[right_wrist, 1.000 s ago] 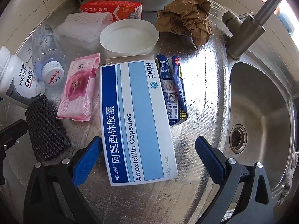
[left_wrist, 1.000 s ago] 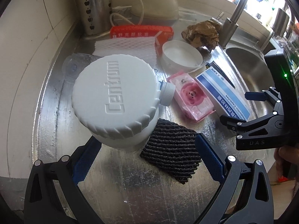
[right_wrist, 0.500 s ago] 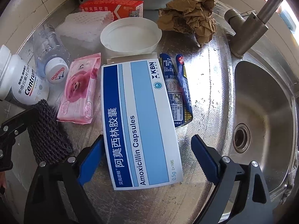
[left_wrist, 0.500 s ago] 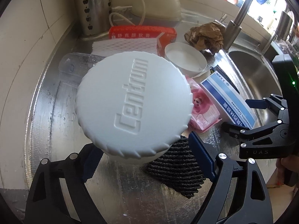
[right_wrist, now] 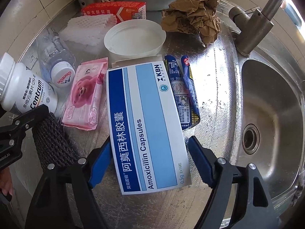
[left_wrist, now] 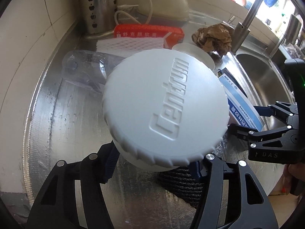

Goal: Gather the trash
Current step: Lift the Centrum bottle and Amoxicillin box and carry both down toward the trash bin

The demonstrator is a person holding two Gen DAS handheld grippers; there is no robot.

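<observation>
Trash on the steel counter (right_wrist: 219,72): both grippers were closing on their first picks, a vitamin bottle and a capsule box.

The white Centrum bottle (left_wrist: 165,108) stood at the counter's left between the left gripper (left_wrist: 154,164) pads, whose jaws had just been narrowing; contact under the wide cap was hidden, so I cannot tell whether it was clamped. The Amoxicillin box (right_wrist: 146,126) lay flat beside the sink (right_wrist: 270,118), straddled by the right gripper (right_wrist: 150,158), jaws also just closing, blue pads at its edges with no squeeze visible. Next, I judged, each needed a firm pinch, then a lift. Only the right view showed the bottle's label, the pink wipes pack (right_wrist: 83,95) and the drain; the left view alone showed the embossed cap.
</observation>
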